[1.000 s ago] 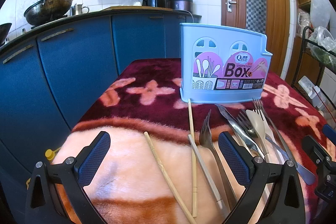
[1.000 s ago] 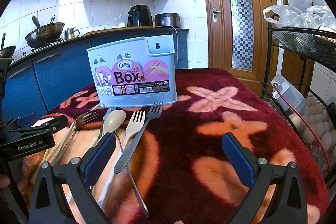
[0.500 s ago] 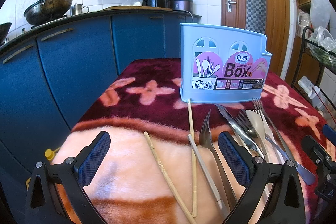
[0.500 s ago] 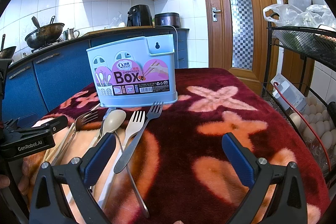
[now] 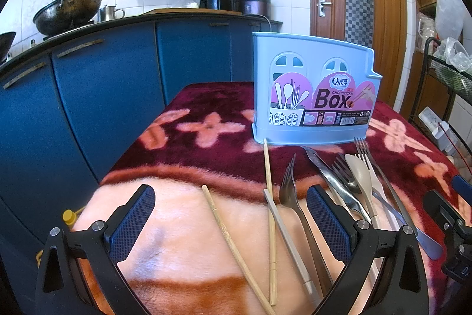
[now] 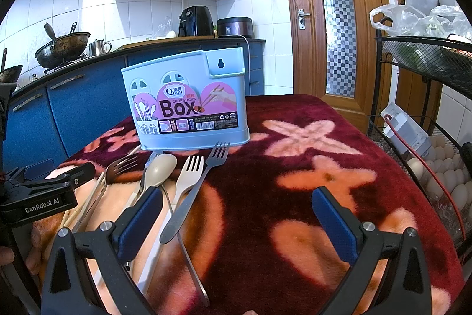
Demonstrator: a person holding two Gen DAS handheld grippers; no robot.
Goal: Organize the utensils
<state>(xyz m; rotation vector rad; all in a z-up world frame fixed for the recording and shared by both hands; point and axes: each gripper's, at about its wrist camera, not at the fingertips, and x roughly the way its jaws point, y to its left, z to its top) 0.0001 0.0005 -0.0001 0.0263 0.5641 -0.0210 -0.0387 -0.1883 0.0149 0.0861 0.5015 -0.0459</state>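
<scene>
left gripper [image 5: 230,217] is hovering low over the table [image 5: 183,226] with its fingers [image 5: 132,219] spread wide, nothing between them but the blanket and a couple of chopsticks [image 5: 236,250] lying loose. landmark here is the pale blue chopsticks box [image 5: 314,96], standing upright further back on the table. in front of the box, going right from the chopsticks: a steel fork [image 5: 290,191], a knife [image 5: 333,182], then a beige spoon [image 5: 360,176] and more forks bunched together, tips pointing toward the box, one chopstick tip almost touching its base. right gripper [image 6: 236,223] sits in front of the box and off to its right, fingers [image 6: 333,222] also spread apart and empty; its left finger hangs over the beige fork [image 6: 188,176] and the steel fork [image 6: 212,161].
</scene>
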